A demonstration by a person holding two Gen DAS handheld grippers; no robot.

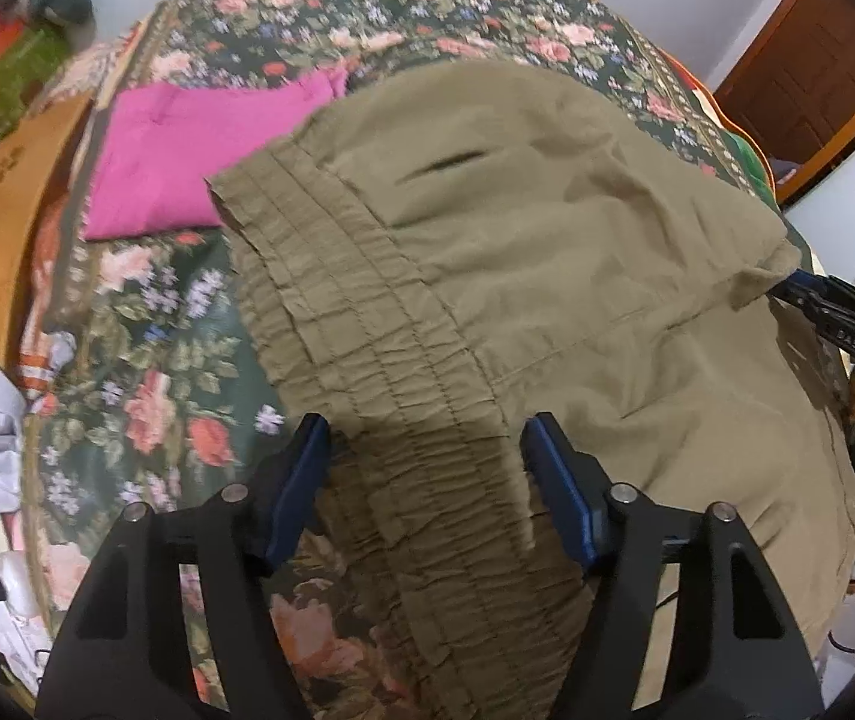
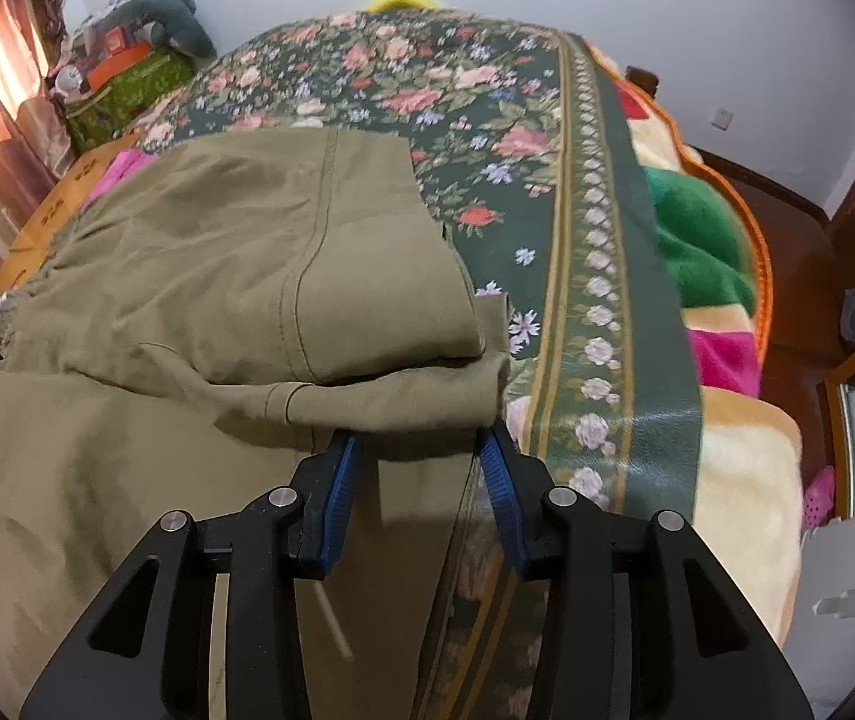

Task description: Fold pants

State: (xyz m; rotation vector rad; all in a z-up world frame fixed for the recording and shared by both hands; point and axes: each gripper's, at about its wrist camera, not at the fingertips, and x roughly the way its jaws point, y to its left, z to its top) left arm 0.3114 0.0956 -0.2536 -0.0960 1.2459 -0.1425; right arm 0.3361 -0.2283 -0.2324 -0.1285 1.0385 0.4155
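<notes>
Olive green pants (image 1: 547,228) lie on a bed, one part folded over the rest. My left gripper (image 1: 425,438) points down at the gathered elastic waistband (image 1: 367,324). Its jaws stand apart on either side of the band, and the blue pads do not squeeze it. In the right wrist view the pants (image 2: 217,252) show a folded edge near the bed's side. My right gripper (image 2: 415,441) stands with its jaws partly apart. Its fingertips are tucked under that folded edge, with flat olive cloth between them. The right gripper (image 1: 835,312) also shows at the far right of the left wrist view.
A dark floral bedspread (image 1: 145,360) covers the bed. A magenta cloth (image 1: 187,156) lies beyond the waistband, beside a cardboard box (image 1: 1,228). A thick colourful blanket (image 2: 697,252) runs along the bed's right side. Piled clutter (image 2: 121,72) sits at the far left corner.
</notes>
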